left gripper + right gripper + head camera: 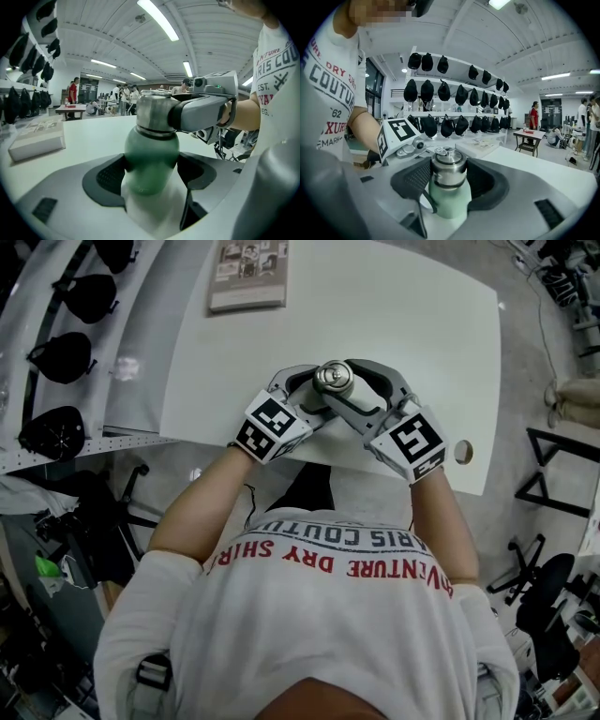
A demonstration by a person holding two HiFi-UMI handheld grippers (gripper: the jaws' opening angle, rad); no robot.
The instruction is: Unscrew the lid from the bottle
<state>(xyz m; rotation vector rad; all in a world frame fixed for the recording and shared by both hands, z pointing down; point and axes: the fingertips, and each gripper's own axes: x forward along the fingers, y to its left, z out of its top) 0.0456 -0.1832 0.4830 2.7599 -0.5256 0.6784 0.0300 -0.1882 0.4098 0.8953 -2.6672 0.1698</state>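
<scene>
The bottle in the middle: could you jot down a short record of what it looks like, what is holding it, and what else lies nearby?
bottle: pale green body, upright at the near edge of the white table
lid: steel, still on the bottle
left gripper: closed on the green body
right gripper: closed on the lid
also on the table: a book at the far edge, apart from the bottle
</scene>
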